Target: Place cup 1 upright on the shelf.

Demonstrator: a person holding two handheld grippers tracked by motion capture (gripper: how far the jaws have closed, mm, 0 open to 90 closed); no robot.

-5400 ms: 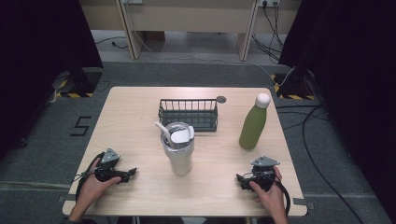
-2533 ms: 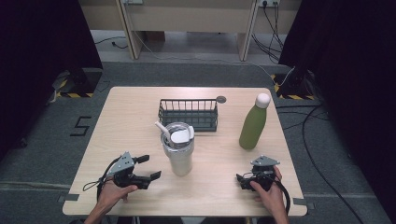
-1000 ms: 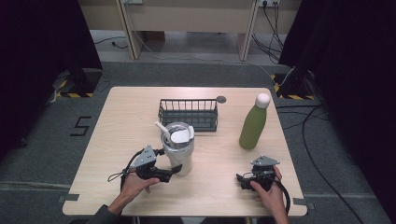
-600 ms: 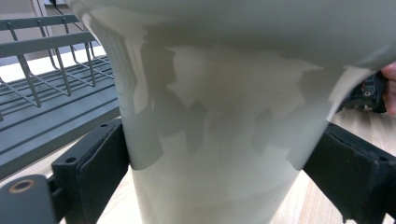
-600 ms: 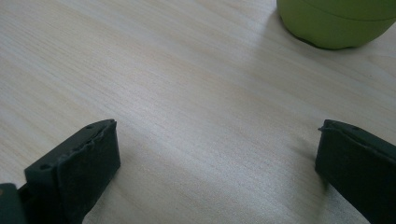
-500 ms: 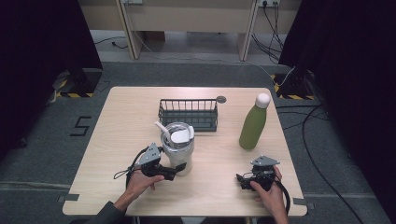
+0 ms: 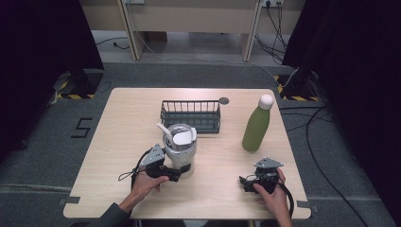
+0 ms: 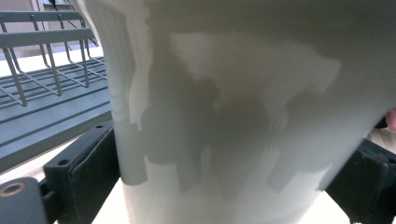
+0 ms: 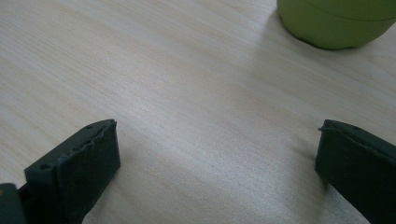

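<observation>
The white tumbler (image 7: 181, 151) stands upright near the middle of the bench (image 7: 118, 137), just in front of the wire basket (image 7: 191, 115). Its lid sits on top with a straw or handle sticking out to the far left.

The left claw (image 7: 176, 173) is low at the tumbler's near-left side. In the left gripper view its two black jaws straddle the lower wall of the cup (image 8: 233, 116), one on each side. They look close against it, but I cannot tell whether they press or merely flank it. The right claw (image 7: 246, 182) rests on the bench at the near right with its jaws wide apart and nothing between them. The base of the green bottle (image 7: 257, 127) is beyond it in its own view (image 9: 336, 23).

The main risk, as I judge it, is the low grip. The tumbler is tall and its lid end is heavy, so holding it near the foot may let it tip once lifted, most likely toward the basket just behind it. The wall is smooth and tapered, so a light squeeze could let it slide down through the jaws. If there is liquid inside, a tilt may spill it past the loose-looking lid. A hasty sideways pull could also drag the cup across the bench rather than raise it.
</observation>
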